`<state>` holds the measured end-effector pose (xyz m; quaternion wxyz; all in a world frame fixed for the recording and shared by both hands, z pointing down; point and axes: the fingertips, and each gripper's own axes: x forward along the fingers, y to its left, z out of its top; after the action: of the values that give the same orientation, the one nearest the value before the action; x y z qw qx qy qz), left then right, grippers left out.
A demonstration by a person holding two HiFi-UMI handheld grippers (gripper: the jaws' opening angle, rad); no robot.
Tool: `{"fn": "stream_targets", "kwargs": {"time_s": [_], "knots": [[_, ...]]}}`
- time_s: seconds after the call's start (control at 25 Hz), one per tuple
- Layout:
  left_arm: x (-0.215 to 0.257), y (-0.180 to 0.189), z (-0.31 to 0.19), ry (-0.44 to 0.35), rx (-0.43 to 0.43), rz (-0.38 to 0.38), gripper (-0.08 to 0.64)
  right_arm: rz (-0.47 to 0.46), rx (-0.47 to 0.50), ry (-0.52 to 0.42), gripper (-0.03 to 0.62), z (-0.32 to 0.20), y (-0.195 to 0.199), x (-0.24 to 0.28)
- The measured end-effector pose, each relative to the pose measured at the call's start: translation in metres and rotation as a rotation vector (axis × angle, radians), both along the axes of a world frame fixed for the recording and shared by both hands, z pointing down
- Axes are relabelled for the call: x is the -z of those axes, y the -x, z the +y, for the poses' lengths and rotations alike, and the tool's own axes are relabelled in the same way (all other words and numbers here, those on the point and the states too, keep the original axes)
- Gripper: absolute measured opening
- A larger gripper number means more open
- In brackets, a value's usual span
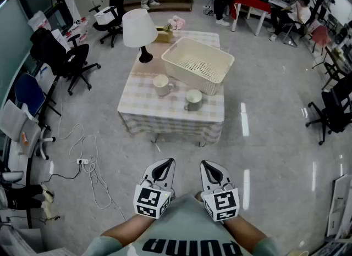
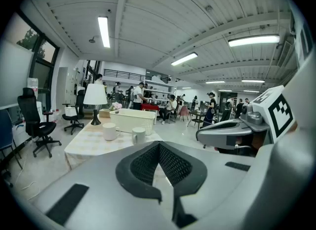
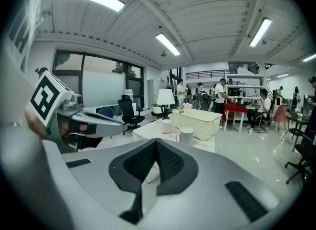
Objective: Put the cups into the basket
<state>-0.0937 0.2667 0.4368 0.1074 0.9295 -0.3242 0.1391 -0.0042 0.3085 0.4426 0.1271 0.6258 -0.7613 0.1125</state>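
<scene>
While the cream perforated plastic basket (image 1: 219,60) at the far right corner of the checked-cloth table (image 1: 165,113) appears empty, a white ceramic mug (image 1: 161,85) and a grey-green mug (image 1: 193,99) stand upright beside its near wall. Both the left gripper (image 1: 164,165) and the right gripper (image 1: 208,165) have jaws together, holding nothing, well short of the table.

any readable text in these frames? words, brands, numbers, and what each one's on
"PUMA": on the person's shirt, seen upside down in the head view.
Cubes on the left gripper and right gripper: square marker patterns only, no letters.
White cup, grey cup, basket: no print visible.
Background desks and shelves: too small to read.
</scene>
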Motion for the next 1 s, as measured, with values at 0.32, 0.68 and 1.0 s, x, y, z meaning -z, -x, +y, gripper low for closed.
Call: {"fn": "stream_targets", "kwargs": {"time_s": [0.32, 0.68, 1.0], "knots": [[0.000, 0.004, -0.002, -0.004, -0.002, 0.001, 0.000, -0.003, -0.001, -0.003, 0.011, -0.003, 0.005, -0.001], [0.001, 0.010, -0.010, -0.003, -0.011, 0.008, 0.000, -0.018, -0.011, -0.011, 0.012, -0.015, 0.010, 0.003], [0.002, 0.030, -0.026, -0.003, -0.038, 0.037, 0.000, 0.010, -0.040, -0.017, 0.012, -0.029, 0.031, 0.007]]}}
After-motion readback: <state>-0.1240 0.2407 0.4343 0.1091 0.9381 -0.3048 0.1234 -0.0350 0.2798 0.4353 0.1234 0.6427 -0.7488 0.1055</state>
